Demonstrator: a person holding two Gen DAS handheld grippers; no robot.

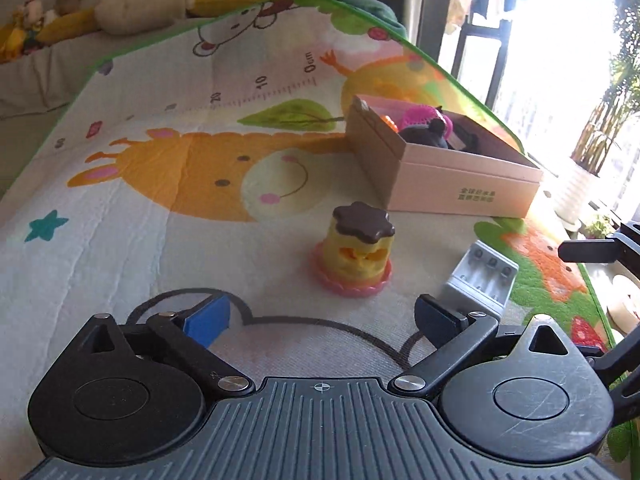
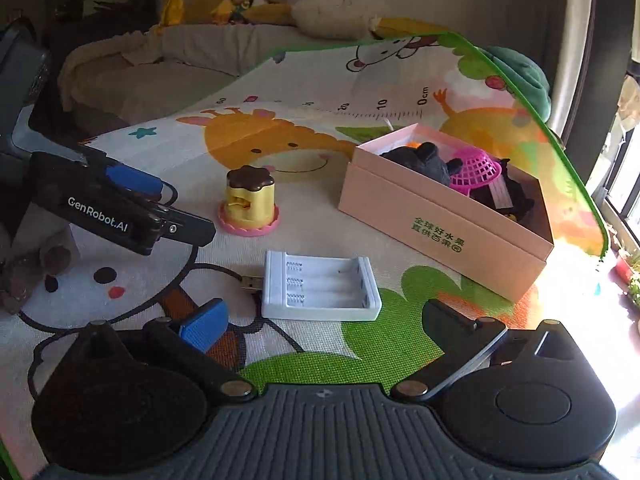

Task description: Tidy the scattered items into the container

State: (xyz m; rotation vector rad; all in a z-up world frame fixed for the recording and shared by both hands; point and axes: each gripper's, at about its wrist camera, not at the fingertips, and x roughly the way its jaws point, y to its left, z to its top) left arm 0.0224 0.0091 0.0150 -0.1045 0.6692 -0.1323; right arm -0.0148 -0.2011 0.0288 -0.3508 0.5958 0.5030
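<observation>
A pink cardboard box (image 1: 452,184) (image 2: 436,220) stands on the play mat and holds a dark plush toy (image 2: 424,162), a pink mesh basket (image 2: 476,172) and other dark items. A yellow pudding toy with a brown top (image 1: 356,252) (image 2: 249,202) stands upright on the mat. Beside it lies a white battery charger (image 1: 482,278) (image 2: 320,286) with a USB plug. My left gripper (image 1: 320,320) is open, empty, just short of the pudding toy. My right gripper (image 2: 324,326) is open, empty, just short of the charger. The left gripper also shows at the left edge of the right wrist view (image 2: 168,208).
The cartoon play mat (image 1: 160,184) (image 2: 304,128) has a green border. Plush toys and a beige pillow (image 2: 332,16) line a bed behind it. A bright window with potted plants (image 1: 592,152) lies to the right. Brown objects (image 2: 28,268) sit at the mat's left side.
</observation>
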